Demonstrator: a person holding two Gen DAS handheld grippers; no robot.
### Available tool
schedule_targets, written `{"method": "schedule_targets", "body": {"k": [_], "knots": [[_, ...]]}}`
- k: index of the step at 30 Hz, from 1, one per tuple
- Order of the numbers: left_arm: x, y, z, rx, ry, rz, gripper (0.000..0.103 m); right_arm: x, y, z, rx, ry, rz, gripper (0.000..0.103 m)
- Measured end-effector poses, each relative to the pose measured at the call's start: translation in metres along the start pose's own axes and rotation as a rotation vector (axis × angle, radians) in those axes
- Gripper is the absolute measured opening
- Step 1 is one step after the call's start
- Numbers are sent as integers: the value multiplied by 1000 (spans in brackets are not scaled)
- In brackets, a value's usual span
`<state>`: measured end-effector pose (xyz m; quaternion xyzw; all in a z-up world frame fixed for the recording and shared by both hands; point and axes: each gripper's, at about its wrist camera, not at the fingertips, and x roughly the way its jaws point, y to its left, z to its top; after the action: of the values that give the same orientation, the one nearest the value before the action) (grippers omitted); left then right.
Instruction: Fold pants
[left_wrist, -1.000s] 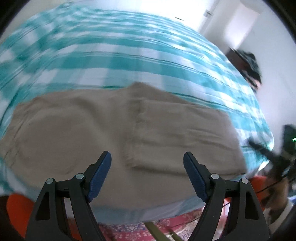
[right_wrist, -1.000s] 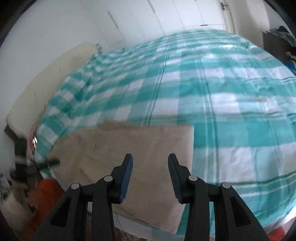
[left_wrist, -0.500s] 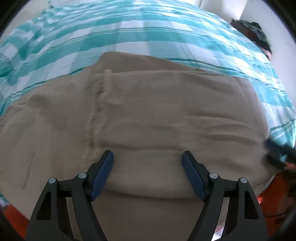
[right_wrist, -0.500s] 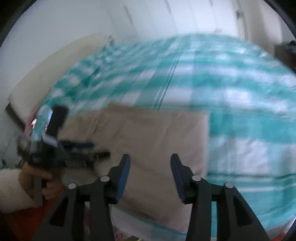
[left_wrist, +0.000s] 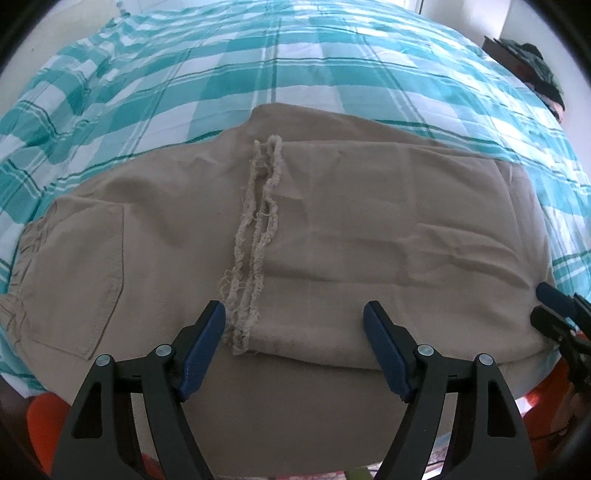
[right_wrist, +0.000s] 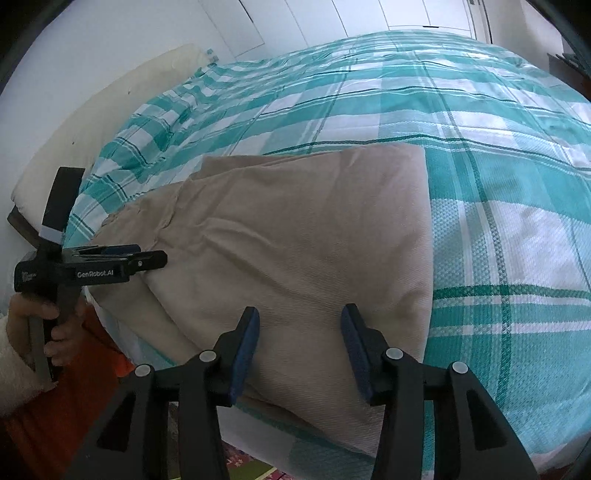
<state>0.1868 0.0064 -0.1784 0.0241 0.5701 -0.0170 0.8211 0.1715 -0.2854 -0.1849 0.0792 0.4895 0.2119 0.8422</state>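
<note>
Pants (left_wrist: 332, 229) lie flat on the bed (left_wrist: 295, 66), at its near edge, already folded once: legs doubled back so the frayed hems (left_wrist: 255, 236) sit mid-garment, on top of the seat half. Back pocket (left_wrist: 74, 273) and gathered waistband are to the hems' left, the fold line far to their right.

Left claw (left_wrist: 294, 341) is spread wide, nothing between the pads, hanging just over the near corner of the top layer beside the hems. Right claw (right_wrist: 299, 345) is roughly half spread, jaws just opened a bit, empty, over the near edge close to the fold (right_wrist: 424, 258).

My read: first lengthwise and half folds done, stack tidy apart from light creasing. Left: grab the near edge with both claws, make one more fold, flatten. No grip yet.
</note>
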Motion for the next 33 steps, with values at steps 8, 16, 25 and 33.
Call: {"method": "schedule_targets", "body": {"k": [8, 16, 25, 33], "knots": [[-5, -3, 0, 5, -16, 7, 79, 0, 5, 0, -13, -4, -28, 47], [-21, -67, 11, 159, -64, -151, 87, 0, 5, -1, -15, -5, -27, 47], [41, -20, 37, 46, 20, -5, 98, -1, 5, -2, -20, 8, -27, 47], [-10, 100, 17, -162, 18, -127, 81, -1, 6, -1, -25, 10, -32, 47]]}}
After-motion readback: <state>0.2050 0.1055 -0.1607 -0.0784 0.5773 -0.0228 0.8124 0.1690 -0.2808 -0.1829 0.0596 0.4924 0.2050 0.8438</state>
